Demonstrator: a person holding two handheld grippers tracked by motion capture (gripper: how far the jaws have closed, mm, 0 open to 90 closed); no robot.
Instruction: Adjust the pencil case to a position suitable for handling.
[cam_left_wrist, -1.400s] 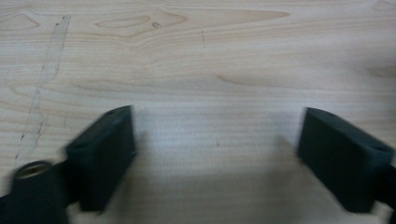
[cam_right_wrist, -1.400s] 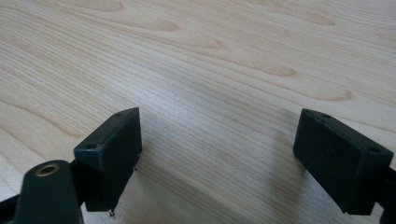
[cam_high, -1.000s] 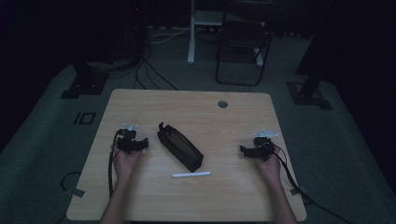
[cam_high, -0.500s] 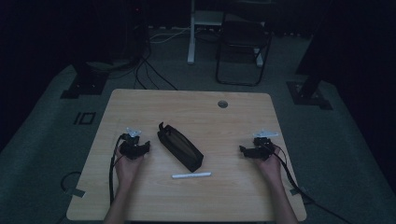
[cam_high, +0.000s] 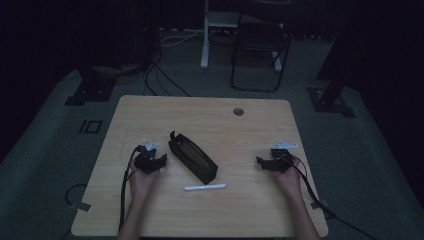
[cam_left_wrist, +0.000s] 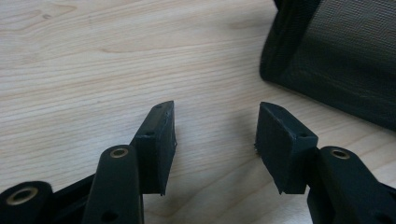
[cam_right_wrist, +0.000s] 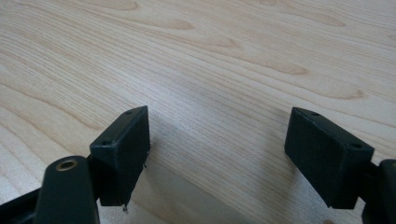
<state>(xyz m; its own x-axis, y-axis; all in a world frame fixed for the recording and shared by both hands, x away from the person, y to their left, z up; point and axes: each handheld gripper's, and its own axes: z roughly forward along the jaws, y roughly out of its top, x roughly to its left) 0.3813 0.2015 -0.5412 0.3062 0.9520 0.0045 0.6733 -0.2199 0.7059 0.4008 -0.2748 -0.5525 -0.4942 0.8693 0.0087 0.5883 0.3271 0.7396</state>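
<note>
Approaching: left gripper (cam_high: 159, 161) beside the black mesh pouch (cam_high: 192, 157), jaws part-open, just been narrowing, nothing between them. Right gripper (cam_high: 261, 161) well apart, jaws wide though lately closing a little, empty. White pen (cam_high: 205, 187) lies near the pouch's close end. Advice: square the jaws to the pouch edge before gripping. Dim light hides the zip and opening.

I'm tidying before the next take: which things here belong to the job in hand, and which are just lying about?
In the job:
- black mesh pouch, next to the left gripper, whose empty jaws have just been closing
- white pen, lying in front of the pouch
- right gripper, open over bare table

Lying about:
- folding chair beyond the table
- floor cables
</note>
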